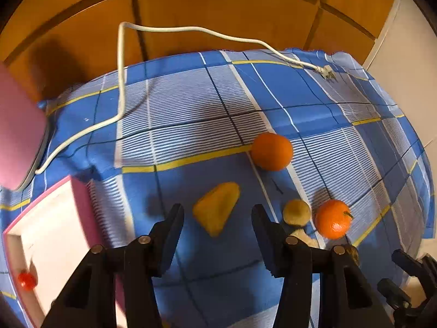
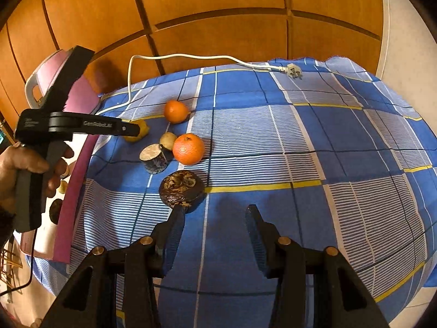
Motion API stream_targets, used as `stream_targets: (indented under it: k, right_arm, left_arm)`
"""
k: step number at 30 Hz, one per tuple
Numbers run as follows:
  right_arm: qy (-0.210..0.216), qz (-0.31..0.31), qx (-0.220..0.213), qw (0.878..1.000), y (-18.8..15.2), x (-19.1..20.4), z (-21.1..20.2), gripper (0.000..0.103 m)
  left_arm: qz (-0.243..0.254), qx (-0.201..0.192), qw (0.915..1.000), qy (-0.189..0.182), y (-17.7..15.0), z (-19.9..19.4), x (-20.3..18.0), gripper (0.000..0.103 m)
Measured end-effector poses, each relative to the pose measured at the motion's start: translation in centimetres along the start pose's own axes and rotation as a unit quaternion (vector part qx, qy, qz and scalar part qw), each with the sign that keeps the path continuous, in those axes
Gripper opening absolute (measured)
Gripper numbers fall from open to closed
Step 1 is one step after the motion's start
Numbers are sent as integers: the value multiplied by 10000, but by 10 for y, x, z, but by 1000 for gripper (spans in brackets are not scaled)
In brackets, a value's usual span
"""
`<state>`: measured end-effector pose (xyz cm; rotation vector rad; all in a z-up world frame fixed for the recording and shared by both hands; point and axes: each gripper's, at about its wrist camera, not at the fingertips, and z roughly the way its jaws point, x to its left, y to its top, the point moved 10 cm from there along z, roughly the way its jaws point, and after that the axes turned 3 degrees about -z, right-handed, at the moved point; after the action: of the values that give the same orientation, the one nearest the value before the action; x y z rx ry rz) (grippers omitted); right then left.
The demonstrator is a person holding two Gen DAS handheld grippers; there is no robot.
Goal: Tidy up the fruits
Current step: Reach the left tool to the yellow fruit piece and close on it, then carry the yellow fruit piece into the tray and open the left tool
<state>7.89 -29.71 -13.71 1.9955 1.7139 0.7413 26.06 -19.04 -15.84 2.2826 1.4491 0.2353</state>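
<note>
Fingers (image 1: 174, 227) of the left gripper (image 1: 217, 220) were seen apart and empty in the left wrist view, with the yellow fruit (image 1: 217, 207) lying on the checked cloth (image 1: 191, 104) just ahead of the gap between them. An orange (image 1: 271, 151) lay farther toward the cloth's far edge, while a small tan fruit (image 1: 296, 211) and a mandarin (image 1: 333, 218) sat together off to the right. At the left edge of the cloth a pink-rimmed tray (image 1: 41, 218) was seen, a small red fruit (image 1: 26, 281) already in it. In the right wrist view, the right gripper (image 2: 215, 213) was likewise held apart with nothing between its fingers, a dark shrivelled fruit (image 2: 181, 188) touching its left fingertip. A cut, dark-skinned piece (image 2: 153, 158) lay beyond it, near the mandarin. A hand (image 2: 21, 166) holding the left gripper was seen over the tray side. The step in hand was judged to be the reach for the yellow fruit; a descent and a closing around its sides would be called for next, then a carry to the tray.
</note>
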Motion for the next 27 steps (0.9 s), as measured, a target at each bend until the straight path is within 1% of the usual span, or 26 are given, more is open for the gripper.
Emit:
stream_targets:
  k: [4, 5, 6, 8, 9, 10, 12, 15, 19, 22, 25, 27]
  right_arm:
    - [-8, 39, 39, 10000, 1, -3, 3, 47]
    - [-15, 46, 36, 10000, 2, -4, 4, 47]
    - [-21, 46, 38, 10000, 1, -4, 4, 47]
    - [-37, 49, 74, 10000, 1, -6, 5, 47]
    - [-41, 56, 83, 9999, 0, -6, 6, 47]
    - [-44, 63, 103, 9999, 0, -7, 7, 47]
    - [-38, 83, 117, 9999, 0, -7, 8, 47]
    - [-32, 113, 141, 9998, 0, -8, 10, 47]
    - [26, 207, 209, 9996, -2, -9, 12, 47]
    - [63, 209, 250, 9994, -3, -8, 14, 47]
    - [154, 245, 282, 9992, -3, -5, 14, 47]
    - [181, 244, 270, 9992, -3, -4, 14, 47]
  left_arm:
    - [-74, 165, 9998, -43, 0, 17, 0, 50]
    - [-43, 83, 10000, -23, 2, 17, 0, 49]
    - [-4, 33, 10000, -26, 3, 17, -1, 38]
    - [8, -6, 10000, -40, 4, 16, 0, 34]
    - [-13, -37, 9999, -119, 4, 15, 0, 27]
    - [-54, -71, 9997, -208, 3, 14, -1, 27]
    - [-163, -147, 9995, -221, 0, 9, 2, 27]
    - [-326, -267, 9984, -383, -7, -5, 2, 27]
    - [-200, -541, 9975, -409, -21, -31, -5, 27]
    - [-157, -737, 9960, -484, -38, -53, -14, 27]
    - [-138, -866, 9946, -548, -54, -70, -21, 27]
    - [-212, -918, 9935, -641, -67, -80, -26, 27]
